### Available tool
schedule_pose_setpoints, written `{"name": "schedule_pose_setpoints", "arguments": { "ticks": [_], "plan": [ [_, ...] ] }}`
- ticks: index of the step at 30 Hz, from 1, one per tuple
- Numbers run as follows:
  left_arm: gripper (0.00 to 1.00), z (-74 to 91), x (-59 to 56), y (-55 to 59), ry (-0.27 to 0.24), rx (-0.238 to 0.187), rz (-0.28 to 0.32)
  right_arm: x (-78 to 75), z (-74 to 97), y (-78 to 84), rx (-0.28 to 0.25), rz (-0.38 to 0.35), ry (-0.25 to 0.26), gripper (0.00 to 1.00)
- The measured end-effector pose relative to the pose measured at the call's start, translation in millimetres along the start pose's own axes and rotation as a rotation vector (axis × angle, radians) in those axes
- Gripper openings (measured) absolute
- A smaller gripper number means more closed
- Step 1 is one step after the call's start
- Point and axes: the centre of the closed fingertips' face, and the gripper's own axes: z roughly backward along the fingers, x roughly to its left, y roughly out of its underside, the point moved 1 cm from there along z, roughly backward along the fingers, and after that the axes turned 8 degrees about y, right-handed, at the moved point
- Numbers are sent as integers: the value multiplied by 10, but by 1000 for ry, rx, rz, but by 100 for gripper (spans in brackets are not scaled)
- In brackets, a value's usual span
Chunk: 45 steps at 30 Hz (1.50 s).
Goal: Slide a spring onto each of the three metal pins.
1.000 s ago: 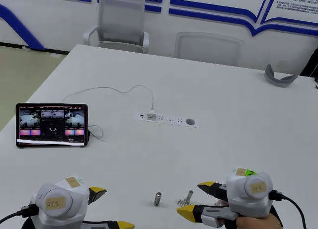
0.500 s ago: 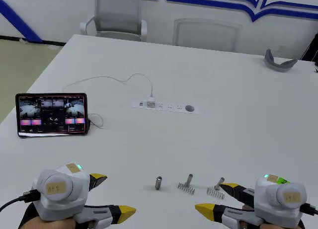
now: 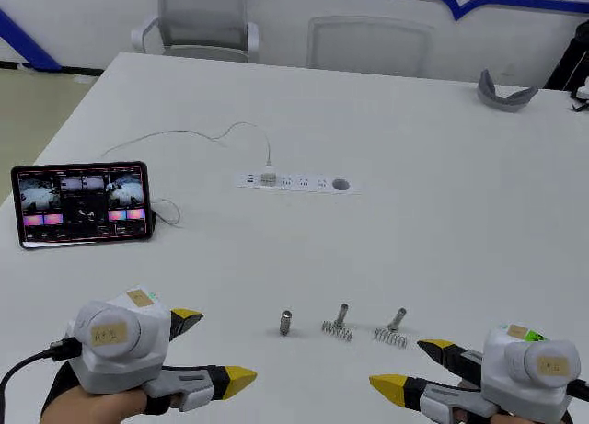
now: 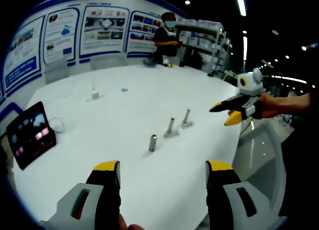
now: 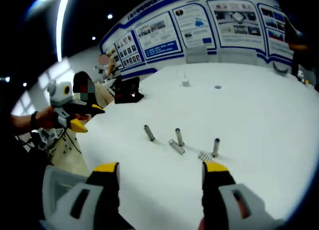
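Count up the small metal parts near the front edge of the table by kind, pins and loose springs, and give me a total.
Metal pins: 3
Loose springs: 2
Total: 5

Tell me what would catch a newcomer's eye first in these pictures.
Three small metal pins stand in a row near the front of the white table, with loose springs lying at the foot of the middle and right ones. On either side of them, the left gripper and the right gripper are open, yellow tips pointing inward. Farther back on the left, a tablet glows with a lit screen.
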Motion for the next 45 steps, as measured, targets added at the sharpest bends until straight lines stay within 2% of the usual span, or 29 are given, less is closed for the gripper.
{"name": "schedule_pose_setpoints", "arguments": {
  "ticks": [6,12,19,28,34,39,41,45],
  "plan": [
    [72,-126,-97,-50,31,18,-29,-23,85,61,13,5,-8,72],
    [72,-243,-182,-132,56,28,-60,-107,180,89,10,-3,0,73],
    [72,-427,-287,-206,94,63,-118,-202,268,140,18,-7,13,75],
    [68,-727,-379,-169,134,184,-264,-199,324,220,39,-4,14,76],
    [69,-952,-482,-214,173,191,-274,-210,346,258,48,-2,14,76],
    [68,-1147,-553,-190,199,210,-286,-213,357,275,54,1,11,77],
    [67,-1231,-590,-188,216,206,-270,-223,360,299,64,5,8,77],
    [66,-1361,-610,-157,225,215,-272,-241,372,318,70,2,6,77]
  ]
}}
